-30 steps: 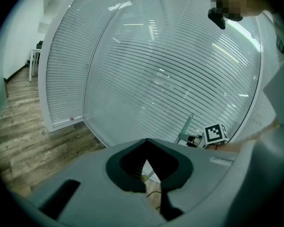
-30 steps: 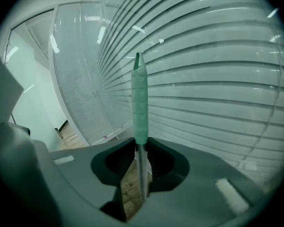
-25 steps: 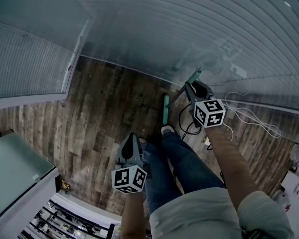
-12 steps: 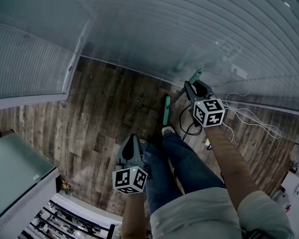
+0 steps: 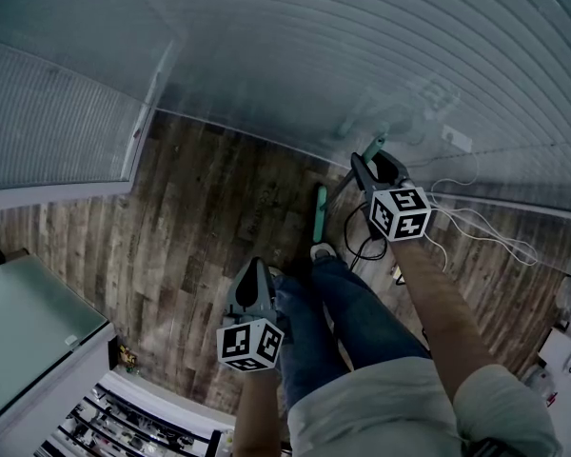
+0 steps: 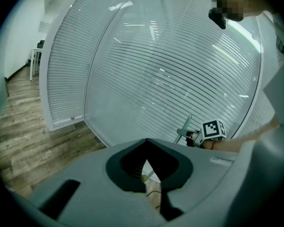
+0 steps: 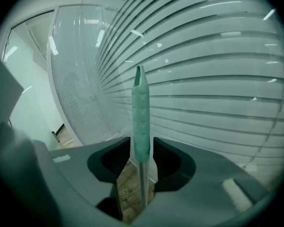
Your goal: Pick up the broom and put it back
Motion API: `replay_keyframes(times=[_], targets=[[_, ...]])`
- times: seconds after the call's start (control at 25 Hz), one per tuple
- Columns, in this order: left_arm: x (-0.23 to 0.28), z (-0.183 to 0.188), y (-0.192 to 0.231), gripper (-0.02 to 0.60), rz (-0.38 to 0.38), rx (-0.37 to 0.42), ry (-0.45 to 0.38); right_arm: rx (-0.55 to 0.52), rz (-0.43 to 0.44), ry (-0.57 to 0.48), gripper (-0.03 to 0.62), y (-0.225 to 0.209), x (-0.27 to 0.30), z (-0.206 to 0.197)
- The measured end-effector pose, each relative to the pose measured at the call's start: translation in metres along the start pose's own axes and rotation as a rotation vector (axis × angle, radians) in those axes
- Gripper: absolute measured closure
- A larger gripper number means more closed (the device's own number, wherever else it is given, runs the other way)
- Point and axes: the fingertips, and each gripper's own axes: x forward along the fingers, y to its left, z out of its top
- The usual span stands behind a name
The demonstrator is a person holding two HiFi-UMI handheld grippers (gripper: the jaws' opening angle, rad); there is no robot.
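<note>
The broom stands with its green head [image 5: 318, 212] on the wood floor and its handle leaning up to the glass wall. My right gripper [image 5: 376, 165] is at the handle's top. In the right gripper view the green grip [image 7: 141, 117] rises between the jaws of that gripper [image 7: 142, 150], which are opening, with a thin gap showing beside the grip. My left gripper [image 5: 252, 272] hangs low by the person's legs, away from the broom, its tips [image 6: 146, 143] together with nothing in them. From the left gripper view the broom handle [image 6: 184, 129] shows beside the right gripper's marker cube [image 6: 213, 129].
A curved glass wall with blinds [image 5: 314, 55] runs along the far side. A black cable [image 5: 362, 241] and white cables [image 5: 485, 227] lie on the floor near the broom. The person's legs [image 5: 343, 312] are below. A grey cabinet [image 5: 29, 331] stands at the left.
The right gripper's jaws have spread wider around the broom handle. The broom and the left gripper have stayed where they were.
</note>
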Motion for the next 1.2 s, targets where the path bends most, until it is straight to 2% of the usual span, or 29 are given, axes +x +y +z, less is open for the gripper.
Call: replay_keyframes(times=[0.4,0.72,1.2], targets=[[-0.009,0.014,-0.008,0.575,-0.001,0.009,-0.025,-0.009,-0.02,0.0,0.401,0.001,-0.014,0.008],[-0.023,0.023,-0.02,0.575,-0.002,0.011,-0.042,-0.013,-0.035,-0.027,0.401,0.005,-0.046,0.023],[-0.042,0.037,-0.041,0.575,-0.007,0.025,-0.066,-0.02,0.009,-0.06,0.402,0.032,-0.091,0.052]])
